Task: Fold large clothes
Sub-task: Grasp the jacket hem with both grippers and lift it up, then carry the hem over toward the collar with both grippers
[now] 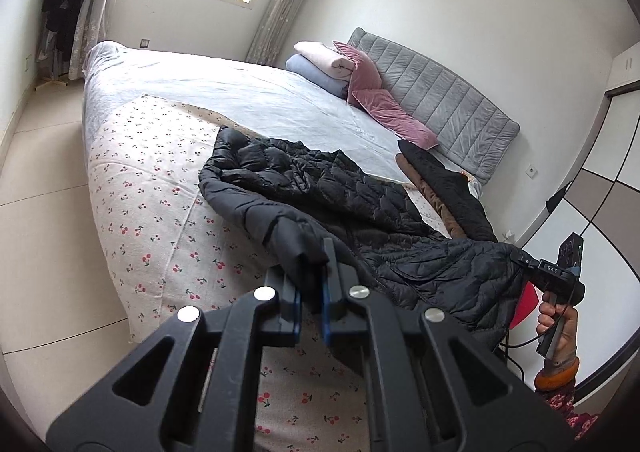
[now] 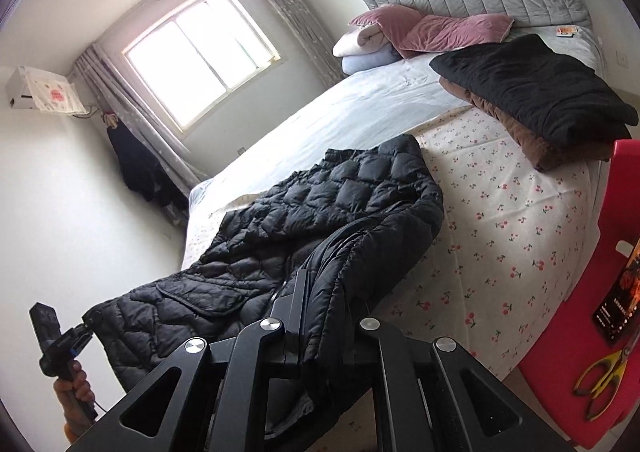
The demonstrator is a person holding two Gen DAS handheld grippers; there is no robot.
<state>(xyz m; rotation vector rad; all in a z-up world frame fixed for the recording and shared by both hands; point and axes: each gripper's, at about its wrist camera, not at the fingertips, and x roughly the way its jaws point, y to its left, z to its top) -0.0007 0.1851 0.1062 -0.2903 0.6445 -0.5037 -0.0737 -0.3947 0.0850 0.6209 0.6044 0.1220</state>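
Black quilted jacket (image 2: 320,212), folded clothes (image 2: 532,96) beyond

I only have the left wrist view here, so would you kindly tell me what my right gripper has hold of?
Observer: The right gripper is shut on a front edge of the black quilted puffer jacket.
Operator: Thank you. Is anything beside the bed on that side?
Observer: Yes, a red plastic stool stands there, carrying yellow-handled scissors.
Operator: Anything else on the stool?
Observer: A dark phone with a lit screen lies on it too.
Operator: And the wall left of the window?
Observer: A white air conditioner is mounted there.
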